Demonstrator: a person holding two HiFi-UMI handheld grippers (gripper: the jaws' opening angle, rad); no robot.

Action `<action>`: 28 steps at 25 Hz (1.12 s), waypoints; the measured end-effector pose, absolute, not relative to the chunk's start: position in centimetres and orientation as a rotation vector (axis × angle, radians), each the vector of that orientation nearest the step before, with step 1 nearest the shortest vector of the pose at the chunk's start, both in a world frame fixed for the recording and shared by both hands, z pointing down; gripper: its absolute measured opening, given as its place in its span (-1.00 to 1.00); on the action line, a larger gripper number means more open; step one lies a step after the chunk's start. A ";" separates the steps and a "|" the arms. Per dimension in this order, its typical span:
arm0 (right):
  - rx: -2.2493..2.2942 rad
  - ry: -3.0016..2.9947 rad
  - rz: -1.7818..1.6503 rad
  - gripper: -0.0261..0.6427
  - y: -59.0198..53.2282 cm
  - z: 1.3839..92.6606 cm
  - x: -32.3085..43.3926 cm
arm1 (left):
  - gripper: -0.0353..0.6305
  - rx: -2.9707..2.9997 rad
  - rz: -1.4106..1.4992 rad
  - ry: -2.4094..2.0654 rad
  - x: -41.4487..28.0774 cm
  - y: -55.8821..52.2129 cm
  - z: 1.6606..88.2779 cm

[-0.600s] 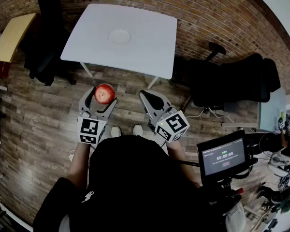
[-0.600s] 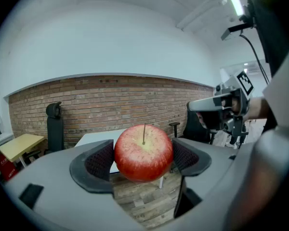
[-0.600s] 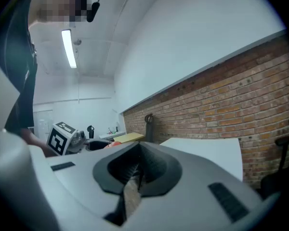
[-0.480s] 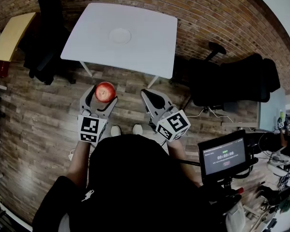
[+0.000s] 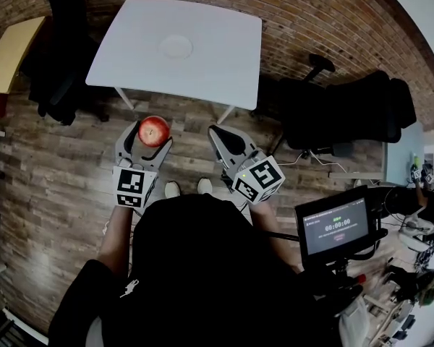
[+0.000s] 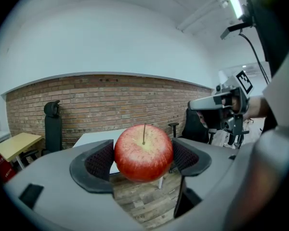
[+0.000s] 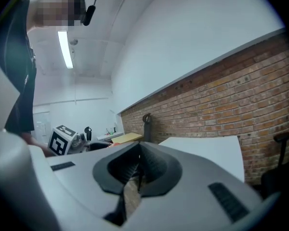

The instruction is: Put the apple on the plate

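A red apple (image 5: 154, 130) with its stem up sits between the jaws of my left gripper (image 5: 146, 136), which is shut on it; the left gripper view shows the apple (image 6: 143, 152) pressed by both dark pads. A white plate (image 5: 176, 47) lies near the middle of the white table (image 5: 224, 63), well ahead of both grippers. My right gripper (image 5: 221, 140) hovers over the wood floor beside the left one, jaws closed together with nothing between them, as the right gripper view (image 7: 137, 171) confirms.
A black office chair (image 5: 333, 114) stands right of the table, and dark chairs (image 5: 61, 71) stand at its left. A yellow desk (image 5: 11, 53) is at the far left. A monitor (image 5: 336, 226) is at my right. The brick wall (image 5: 333, 20) runs behind the table.
Both grippers and the apple have shifted slightly up and left in the head view. The left grip on the apple is unchanged.
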State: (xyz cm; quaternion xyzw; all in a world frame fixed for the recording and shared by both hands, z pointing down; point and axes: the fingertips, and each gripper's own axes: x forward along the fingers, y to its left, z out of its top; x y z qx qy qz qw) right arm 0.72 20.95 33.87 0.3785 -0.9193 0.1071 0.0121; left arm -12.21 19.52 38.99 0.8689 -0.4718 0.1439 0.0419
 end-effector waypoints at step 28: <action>1.193 -2.781 0.356 -0.91 20.9 35.7 -2.7 | 0.26 2.626 0.428 -1.442 -17.9 19.6 40.9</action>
